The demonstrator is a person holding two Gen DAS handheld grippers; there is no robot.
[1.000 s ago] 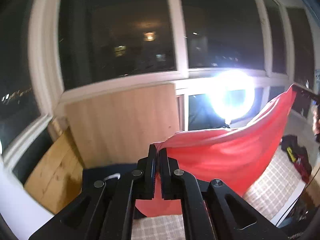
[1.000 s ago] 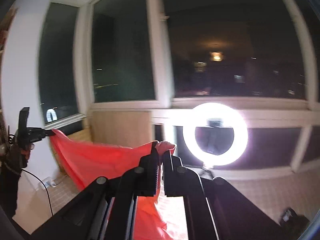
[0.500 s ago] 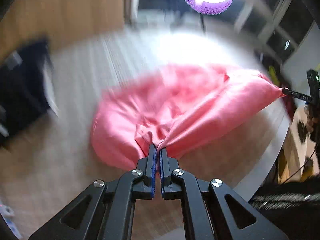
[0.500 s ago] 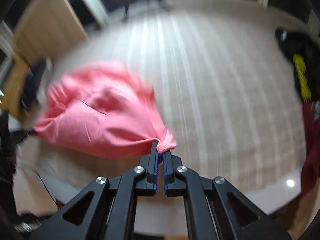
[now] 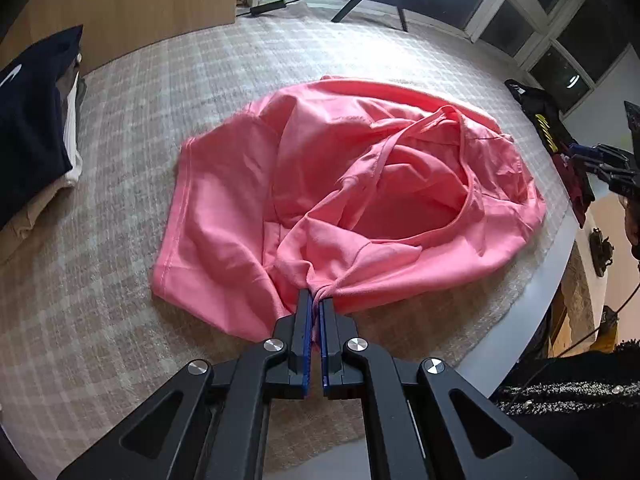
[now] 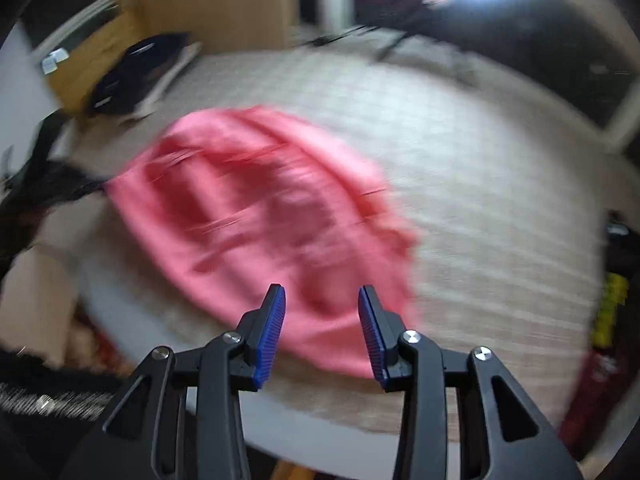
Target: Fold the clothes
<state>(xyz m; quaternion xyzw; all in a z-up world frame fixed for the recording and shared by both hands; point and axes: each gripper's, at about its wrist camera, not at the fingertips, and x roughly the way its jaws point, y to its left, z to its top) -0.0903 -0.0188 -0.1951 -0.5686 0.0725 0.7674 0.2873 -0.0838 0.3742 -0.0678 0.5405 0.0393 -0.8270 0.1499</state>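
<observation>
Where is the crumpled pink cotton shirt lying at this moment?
In the left wrist view the crumpled pink cotton shirt lies mid-frame on the checked beige tablecloth, right of the stack of folded dark clothes; the left gripper pinches its near edge.

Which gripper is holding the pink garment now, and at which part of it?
Only the left gripper holds the pink garment, pinching a bunched bit of its near edge. The right gripper is open and holds nothing.
</observation>
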